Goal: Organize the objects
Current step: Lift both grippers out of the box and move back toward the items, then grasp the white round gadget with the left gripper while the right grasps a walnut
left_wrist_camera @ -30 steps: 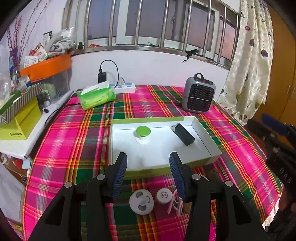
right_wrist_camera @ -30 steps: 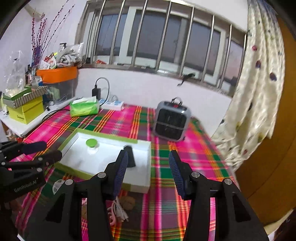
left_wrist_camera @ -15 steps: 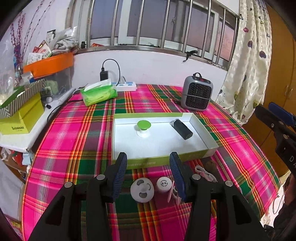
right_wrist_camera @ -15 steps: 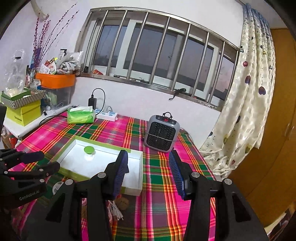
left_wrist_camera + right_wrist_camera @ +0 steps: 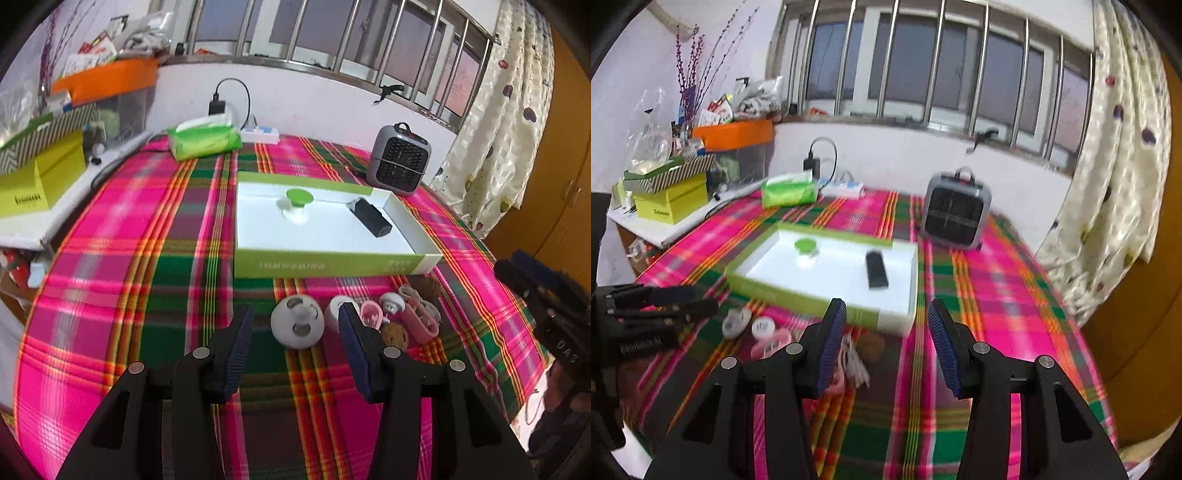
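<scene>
A green-edged white tray (image 5: 332, 264) (image 5: 798, 295) on the plaid table holds a green-capped item (image 5: 298, 199) (image 5: 806, 246) and a black block (image 5: 371, 217) (image 5: 876, 271). In front of the tray lie a grey round disc (image 5: 297, 325) (image 5: 735, 322), a white round item (image 5: 334, 308) (image 5: 763, 327), pink pieces (image 5: 417, 321) (image 5: 772, 343), a white cable (image 5: 855, 363) and brown balls (image 5: 394, 334) (image 5: 870, 345). My left gripper (image 5: 295, 338) is open, its fingers either side of the grey disc, above it. My right gripper (image 5: 886, 339) is open and empty over the table's front right.
A grey heater (image 5: 400, 164) (image 5: 955, 212) stands behind the tray at right. A green tissue pack (image 5: 203, 138) (image 5: 788, 190) and power strip (image 5: 260, 134) lie at the back. Yellow boxes (image 5: 37, 181) and an orange bin (image 5: 733, 134) sit on the left shelf. A curtain (image 5: 1108, 184) hangs at right.
My left gripper has pulled back and lowered, so the loose items now sit between and beside its fingers. My right gripper has dropped and tilted down toward the table.
</scene>
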